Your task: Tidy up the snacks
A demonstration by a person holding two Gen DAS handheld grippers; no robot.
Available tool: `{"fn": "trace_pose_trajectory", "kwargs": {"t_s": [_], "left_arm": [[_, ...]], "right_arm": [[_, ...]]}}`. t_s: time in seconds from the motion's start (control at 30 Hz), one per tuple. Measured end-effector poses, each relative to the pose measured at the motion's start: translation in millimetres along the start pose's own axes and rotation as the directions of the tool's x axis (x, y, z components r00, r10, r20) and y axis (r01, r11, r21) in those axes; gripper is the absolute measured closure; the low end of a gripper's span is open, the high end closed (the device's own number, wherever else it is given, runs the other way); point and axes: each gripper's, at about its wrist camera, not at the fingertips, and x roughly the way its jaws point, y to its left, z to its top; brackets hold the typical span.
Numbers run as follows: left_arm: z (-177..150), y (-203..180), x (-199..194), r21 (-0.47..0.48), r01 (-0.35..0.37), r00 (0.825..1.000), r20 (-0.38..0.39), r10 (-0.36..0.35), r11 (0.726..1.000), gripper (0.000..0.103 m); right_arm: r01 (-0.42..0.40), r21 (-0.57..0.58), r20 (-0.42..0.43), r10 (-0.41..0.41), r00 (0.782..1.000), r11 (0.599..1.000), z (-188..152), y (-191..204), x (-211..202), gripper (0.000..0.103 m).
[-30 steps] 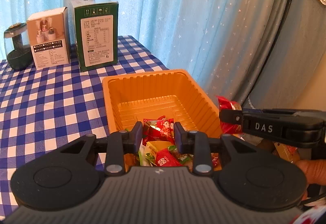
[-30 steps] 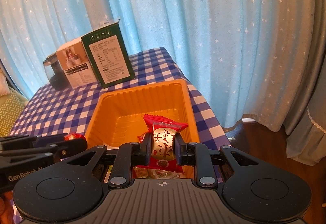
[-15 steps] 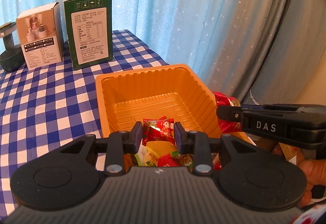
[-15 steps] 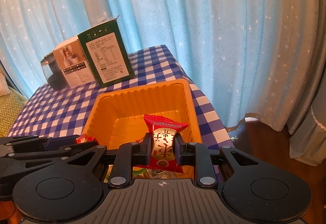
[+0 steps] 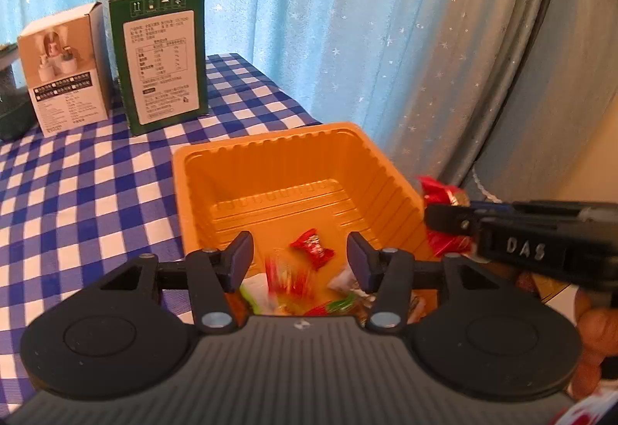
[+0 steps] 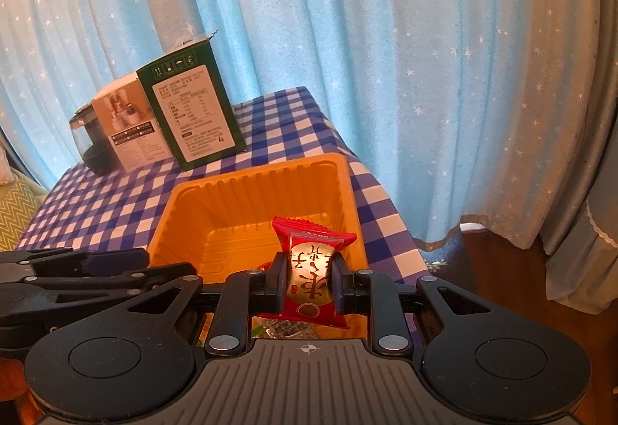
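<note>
— On the checked cloth (image 5: 89, 193), left to right, what stands there?

— A dark jar (image 6: 90, 145) at the far left, then two upright cartons: a white box (image 5: 63, 67) and a taller green box (image 5: 164, 58), just beside each other. To their right sits one orange tray (image 5: 293, 170), near the table's right edge.

— And inside the tray?

— Its far half is bare ribbed floor. At the near end lie several wrapped snacks; one small red candy (image 5: 312, 242) shows clearly, and a blurred red wrapper (image 5: 286, 276) is beside it. The rest are partly hidden by the tool, so I cannot count them.

— How is the left gripper (image 5: 299, 259) set?

— Level over the tray's near end, fingers spread wide with nothing between them.

— The right gripper (image 6: 308, 280)?

— One gripper, likewise level above the near end of the tray, its pads clamped on a single red snack packet (image 6: 311, 270) with a pale oval label. The packet stands upright between the pads, above the tray floor. From the left wrist view this tool comes in from the right, past the tray's right wall, with a bare hand (image 5: 593, 332) below it.
</note>
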Motion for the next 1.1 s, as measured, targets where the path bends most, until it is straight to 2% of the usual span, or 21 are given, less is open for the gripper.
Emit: {"fn": "trace_pose_trajectory", "kwargs": {"t_s": [0.17, 0.47, 1.0, 1.03, 1.1], "left_arm": [[-13.2, 4.7, -13.1, 0.030, -0.055, 0.998, 0.015, 0.054, 0.998, 0.053], [-29.9, 18.2, -25.1, -0.024, -0.060, 0.998, -0.006, 0.060, 0.998, 0.053], [-32.5, 21.5, -30.8, -0.043, -0.055, 0.998, -0.002, 0.055, 0.998, 0.053], [-32.8, 22.3, -31.2, -0.045, -0.058, 0.998, -0.002, 0.058, 0.997, 0.051], [-33.9, 24.2, -32.5, -0.052, -0.065, 0.998, 0.002, 0.065, 0.997, 0.040]], "right_arm": [[-0.003, 0.003, 0.001, 0.003, 1.000, 1.000, -0.7, 0.4, -2.5, 0.080], [-0.023, -0.011, 0.005, 0.023, 1.000, 1.000, 3.7, 12.5, -6.3, 0.080], [-0.065, -0.021, 0.005, 0.065, 0.998, 0.998, 16.9, 31.2, 3.0, 0.079], [-0.083, -0.014, -0.004, 0.083, 0.997, 0.996, 17.6, 31.1, 5.7, 0.078], [-0.111, 0.026, -0.017, 0.111, 0.994, 0.993, 19.0, 28.1, 10.1, 0.057]]}}
